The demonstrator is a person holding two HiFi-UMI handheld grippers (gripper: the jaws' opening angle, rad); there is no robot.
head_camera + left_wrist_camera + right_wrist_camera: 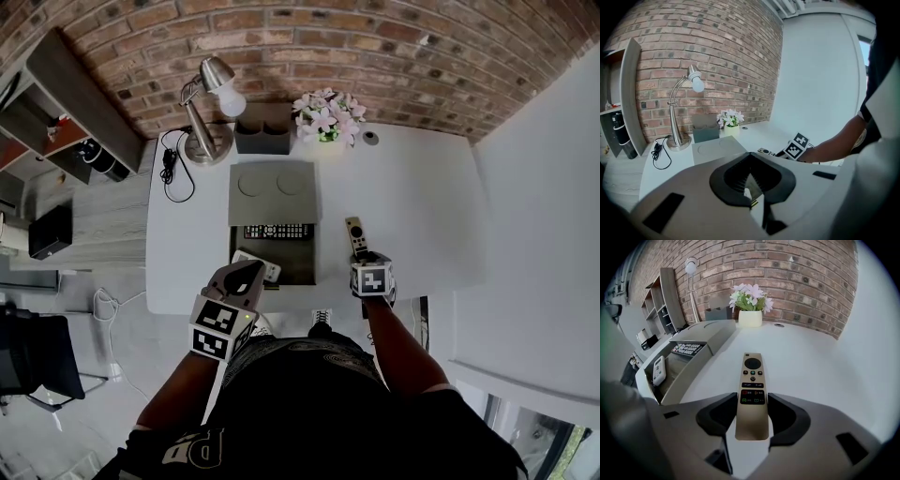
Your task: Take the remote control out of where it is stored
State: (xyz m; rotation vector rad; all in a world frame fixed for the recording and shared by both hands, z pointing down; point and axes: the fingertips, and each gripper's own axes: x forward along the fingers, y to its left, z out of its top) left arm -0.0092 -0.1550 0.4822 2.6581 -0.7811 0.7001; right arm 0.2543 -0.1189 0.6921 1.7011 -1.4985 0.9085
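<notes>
The gold remote [354,234] was out of its storage. It lay lengthwise on the white tabletop [412,216], just to the right of the open grey box [316,258] and close to the edge where the person stood. Its button end pointed away towards the brick wall.

The right claw [362,261] sat at the near end of that remote. Seen from the claw itself [752,404], the remote [752,394] ran straight up the middle between the two jaws. The black pads lay against its long sides with no gap that I could see, so the jaws stood only as wide as the remote and were closed on it. About half the remote stuck out beyond the jaw tips. Whether it rested fully on the tabletop [811,366] or was held a hair above it, I could not tell.

The left claw [246,277] hung over the front left corner of the box, tilted up towards the wall. Its jaws [751,187] were pressed together and held nothing.

Inside the box [689,376] two other remotes lay. A black one [276,231] lay crosswise at the back, just under the edge of the slid-back lid [272,192]. A white one [258,265] lay at the front left, right beside the left claw. A desk lamp [208,103] and a pot of pale flowers [328,114] stood along the far edge of the tabletop.
</notes>
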